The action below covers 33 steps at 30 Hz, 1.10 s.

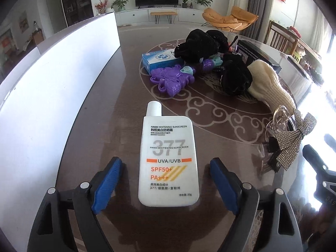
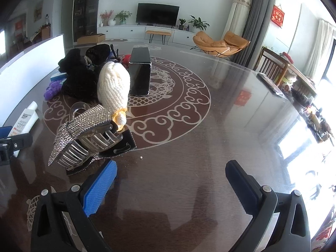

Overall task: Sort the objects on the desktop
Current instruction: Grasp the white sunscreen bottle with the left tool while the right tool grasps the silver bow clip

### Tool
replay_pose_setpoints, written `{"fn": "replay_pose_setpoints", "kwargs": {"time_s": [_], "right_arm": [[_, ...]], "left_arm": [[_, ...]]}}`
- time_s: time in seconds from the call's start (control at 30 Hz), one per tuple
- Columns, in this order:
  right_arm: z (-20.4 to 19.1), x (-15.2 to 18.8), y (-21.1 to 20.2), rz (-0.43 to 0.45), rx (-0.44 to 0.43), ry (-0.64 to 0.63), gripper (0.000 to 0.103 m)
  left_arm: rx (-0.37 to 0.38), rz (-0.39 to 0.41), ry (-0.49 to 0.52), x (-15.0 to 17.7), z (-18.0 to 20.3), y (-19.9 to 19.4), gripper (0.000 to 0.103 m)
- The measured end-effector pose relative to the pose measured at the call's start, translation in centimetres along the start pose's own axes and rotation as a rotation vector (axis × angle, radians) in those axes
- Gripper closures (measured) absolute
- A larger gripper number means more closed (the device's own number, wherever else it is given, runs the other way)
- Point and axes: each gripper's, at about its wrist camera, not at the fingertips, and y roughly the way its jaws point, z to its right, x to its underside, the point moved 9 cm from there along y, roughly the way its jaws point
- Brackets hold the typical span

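A white sunscreen bottle (image 1: 168,159) lies flat on the dark glass table (image 1: 117,126), cap pointing away. My left gripper (image 1: 167,163) stands open around its lower half, with a gap between each blue pad and the bottle. The bottle (image 2: 25,119) also shows at the left edge of the right wrist view. My right gripper (image 2: 171,170) is open over bare table, with nothing between its fingers. Just left of it lies a clear hair clip with a rhinestone bow (image 2: 84,138). A cream knitted piece (image 2: 113,86), black fabric items (image 1: 201,44), a purple toy (image 1: 172,79) and a blue box (image 1: 159,59) are piled further back.
A tall white panel (image 1: 52,84) runs along the table's left side. A black box (image 2: 140,73) stands behind the cream knit. The table's right half (image 2: 241,126) holds only a dark flat item at its far edge. Chairs and living room furniture lie beyond.
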Motion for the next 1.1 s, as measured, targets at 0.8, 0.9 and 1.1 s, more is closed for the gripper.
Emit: {"fn": "replay_pose_setpoints", "kwargs": {"time_s": [0.8,0.9,1.1], "right_arm": [[-1.4,3.3,0.8,-0.202,-0.285,0.040,0.000],[-1.1,3.6,-0.1,-0.205,-0.320,0.031,0.000],[-5.0,1.4,1.3,-0.230,-0.350,-0.089,0.000]], "left_arm": [[0.011,-0.004,-0.009,0.6,-1.0,0.3,0.000],[0.035,-0.024,0.027,0.7,-0.8,0.3,0.000],[0.047,0.014,0.053,0.2,-0.1,-0.8,0.049]]}}
